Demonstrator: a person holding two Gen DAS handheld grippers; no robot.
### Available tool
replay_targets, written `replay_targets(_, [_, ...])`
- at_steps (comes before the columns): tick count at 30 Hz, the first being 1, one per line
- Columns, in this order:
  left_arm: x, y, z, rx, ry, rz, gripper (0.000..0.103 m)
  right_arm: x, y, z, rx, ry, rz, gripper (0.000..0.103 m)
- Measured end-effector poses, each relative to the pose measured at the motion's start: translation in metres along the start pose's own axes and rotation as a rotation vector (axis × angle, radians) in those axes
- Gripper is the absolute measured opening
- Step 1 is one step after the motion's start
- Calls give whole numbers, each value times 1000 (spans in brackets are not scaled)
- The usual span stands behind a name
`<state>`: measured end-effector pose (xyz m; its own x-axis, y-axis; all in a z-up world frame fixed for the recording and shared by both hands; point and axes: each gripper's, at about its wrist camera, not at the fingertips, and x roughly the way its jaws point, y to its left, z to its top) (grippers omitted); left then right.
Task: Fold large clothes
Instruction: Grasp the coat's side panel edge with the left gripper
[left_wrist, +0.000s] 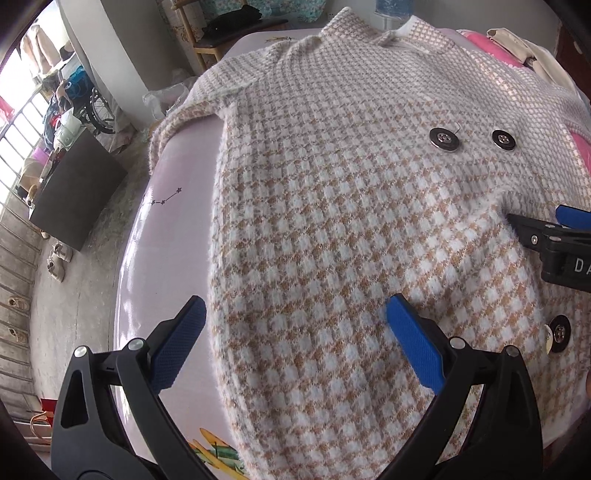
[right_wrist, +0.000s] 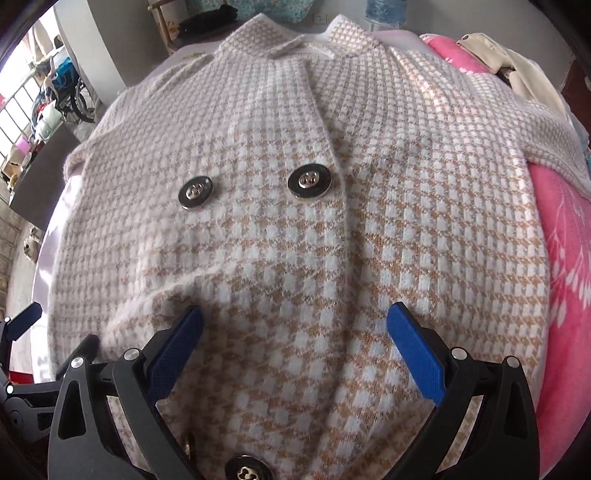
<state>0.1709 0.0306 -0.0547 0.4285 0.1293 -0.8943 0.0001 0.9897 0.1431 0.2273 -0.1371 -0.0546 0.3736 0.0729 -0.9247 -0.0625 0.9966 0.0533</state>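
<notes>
A large beige-and-white houndstooth knit coat with big dark metal buttons lies spread front-up on a pale lilac bed sheet, collar at the far end. My left gripper is open and empty, low over the coat's left side near its edge. My right gripper is open and empty over the coat's lower middle, below two buttons. The right gripper's tip shows at the right of the left wrist view; the left gripper shows at the left of the right wrist view.
A pink blanket lies under the coat's right side, with cream fabric beyond. The bed's left edge drops to a concrete floor with shoes, a dark cabinet and a wheelchair. A wooden chair stands behind.
</notes>
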Motion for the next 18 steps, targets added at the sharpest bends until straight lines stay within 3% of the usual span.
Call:
replay_targets(9, [10,19,0,-81,37,-115,95,2,2,-10,-63,17,37,98])
replay_targets(18, [13,18,0,-61,48,-117,96,2,-3,-15,-71,8,39,98])
